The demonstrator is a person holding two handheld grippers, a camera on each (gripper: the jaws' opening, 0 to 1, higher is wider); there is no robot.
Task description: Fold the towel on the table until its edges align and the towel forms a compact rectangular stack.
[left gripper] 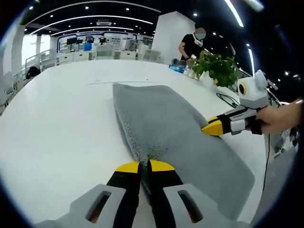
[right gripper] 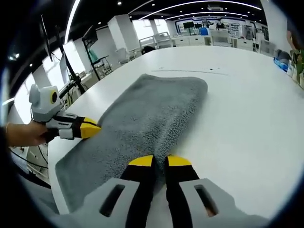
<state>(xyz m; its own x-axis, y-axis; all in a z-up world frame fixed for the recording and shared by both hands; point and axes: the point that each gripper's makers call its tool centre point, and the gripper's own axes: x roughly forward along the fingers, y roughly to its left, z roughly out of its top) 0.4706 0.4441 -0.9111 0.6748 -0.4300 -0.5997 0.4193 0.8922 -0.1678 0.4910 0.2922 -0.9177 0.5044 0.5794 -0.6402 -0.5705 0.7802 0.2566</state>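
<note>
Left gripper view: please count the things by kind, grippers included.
Grey terry-cloth towel: 1
Yellow-tipped grippers, left gripper and right gripper: 2
White table: 1
Green leafy potted plant: 1
Total: 5

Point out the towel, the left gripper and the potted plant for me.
towel point(left gripper: 166, 123): left gripper view, middle of grey surface.
left gripper point(left gripper: 144, 167): left gripper view, between yellow tips.
potted plant point(left gripper: 219, 69): left gripper view, leaves.

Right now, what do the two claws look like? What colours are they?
Both look alike. The left claw has two black fingers with yellow tips, growing out of a pale grey body with slot-shaped holes. The right claw is built the same way, black with yellow tips. Seen from the side, each carries a white box on top and is held by a bare hand.
</note>
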